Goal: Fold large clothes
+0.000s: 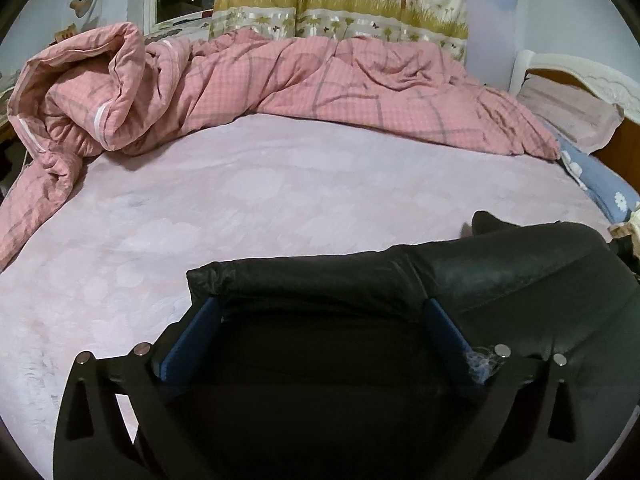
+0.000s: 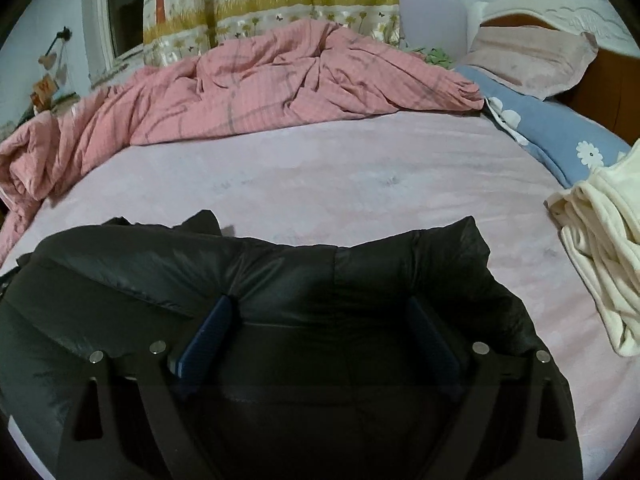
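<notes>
Left wrist view: black puffer jacket [image 1: 500,272] lies on the pale pink bedsheet [image 1: 280,208] at the near edge of the bed, a folded edge rolled across my left gripper [image 1: 324,308]. Its blue pads [image 1: 192,336] stand wide apart; padding bulges between them, and I cannot tell whether they press it. Right wrist view: the same jacket [image 2: 280,276] spreads under my right gripper [image 2: 320,312], jaws likewise wide, fabric between the pads [image 2: 208,332], with contact unclear. Beyond the jacket, a pink checked quilt [image 2: 260,92] is heaped along the far side. Right of the jacket lie cream clothes [image 2: 600,248]; beyond them, a blue flowered pillow [image 2: 560,136]. A patterned curtain [image 2: 272,4] hangs behind the quilt.
</notes>
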`<action>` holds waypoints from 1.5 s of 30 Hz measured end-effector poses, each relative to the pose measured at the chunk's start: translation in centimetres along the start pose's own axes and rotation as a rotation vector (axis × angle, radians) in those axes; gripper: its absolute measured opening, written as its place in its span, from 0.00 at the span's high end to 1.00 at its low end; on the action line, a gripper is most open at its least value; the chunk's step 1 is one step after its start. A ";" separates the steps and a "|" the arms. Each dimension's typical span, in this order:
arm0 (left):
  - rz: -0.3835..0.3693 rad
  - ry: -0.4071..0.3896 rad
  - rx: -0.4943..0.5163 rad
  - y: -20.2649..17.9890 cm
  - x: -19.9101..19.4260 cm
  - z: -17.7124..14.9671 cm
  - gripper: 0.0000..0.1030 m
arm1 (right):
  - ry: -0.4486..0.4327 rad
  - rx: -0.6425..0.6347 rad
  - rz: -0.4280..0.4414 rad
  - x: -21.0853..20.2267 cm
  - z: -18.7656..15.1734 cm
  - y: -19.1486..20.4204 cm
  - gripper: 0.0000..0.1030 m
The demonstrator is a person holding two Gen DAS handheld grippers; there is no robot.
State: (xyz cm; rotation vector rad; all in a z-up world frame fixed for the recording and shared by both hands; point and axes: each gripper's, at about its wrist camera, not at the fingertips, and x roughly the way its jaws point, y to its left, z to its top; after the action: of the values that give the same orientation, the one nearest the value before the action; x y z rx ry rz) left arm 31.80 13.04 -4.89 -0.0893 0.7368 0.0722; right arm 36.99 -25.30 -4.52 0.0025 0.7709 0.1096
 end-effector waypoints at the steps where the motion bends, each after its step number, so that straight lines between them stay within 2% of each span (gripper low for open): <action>1: 0.009 0.001 0.005 -0.1 0.0 0.0 0.00 | 0.001 0.000 -0.002 0.0 0.0 0.0 0.11; 5: 0.044 0.002 0.029 -0.5 0.0 0.0 0.00 | 0.002 -0.002 -0.004 0.0 0.0 0.0 0.11; 26: 0.031 0.004 0.026 -0.2 -0.1 0.1 0.01 | 0.003 -0.002 0.000 0.0 -0.1 -0.1 0.11; 27: 0.004 -0.012 0.019 0.0 -0.5 0.2 0.10 | 0.000 0.002 0.007 -0.1 -0.1 -0.2 0.11; 28: -0.014 -0.048 -0.001 0.5 -1.3 0.4 0.25 | -0.005 0.013 0.015 -0.3 -0.1 -0.4 0.13; 29: -0.015 -0.084 -0.017 0.8 -2.4 0.7 0.37 | -0.023 0.037 0.014 -0.8 -0.1 -0.7 0.17; 30: -0.035 -0.122 -0.028 1.0 -3.7 1.0 0.41 | -0.042 0.059 0.004 -1.4 -0.1 -1.1 0.29; 31: -0.081 -0.157 -0.031 1.0 -5.0 1.2 0.50 | -0.066 0.086 0.016 -2.5 -0.1 -1.4 0.38; 32: -0.141 -0.189 -0.026 0.9 -6.5 1.3 0.63 | -0.078 0.099 0.040 -3.2 0.0 -1.6 0.43; 34: -0.210 -0.258 -0.025 0.1 -9.5 1.0 0.78 | -0.104 0.113 0.102 -5.3 0.2 -1.6 0.68; 36: -0.284 -0.307 -0.028 -1.1 -12.1 0.1 0.78 | -0.115 0.136 0.120 -7.3 0.0 -1.1 0.69; 38: -0.341 -0.330 0.014 -3.2 -14.1 -0.7 0.78 | -0.126 0.179 0.193 -8.9 -1.0 -0.6 0.69; 41: -0.306 -0.448 0.141 -6.4 -17.2 -2.2 0.77 | -0.155 0.168 0.214 -10.7 -1.9 1.0 0.69; 42: -0.320 -0.462 0.163 -7.1 -17.6 -2.5 0.77 | -0.181 0.149 0.219 -11.6 -2.0 1.8 0.69; 43: -0.343 -0.447 0.168 -7.7 -17.7 -2.5 0.77 | -0.191 0.137 0.226 -12.1 -2.0 2.2 0.69; 45: -0.411 -0.360 0.184 -9.1 -16.6 -2.7 0.81 | -0.214 0.113 0.253 -13.3 -2.0 3.2 0.69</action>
State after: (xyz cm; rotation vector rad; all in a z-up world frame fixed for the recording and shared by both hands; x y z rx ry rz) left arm 18.61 3.17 4.85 -0.0487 0.3524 -0.3635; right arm 25.83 -23.48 3.42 0.2159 0.5593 0.3009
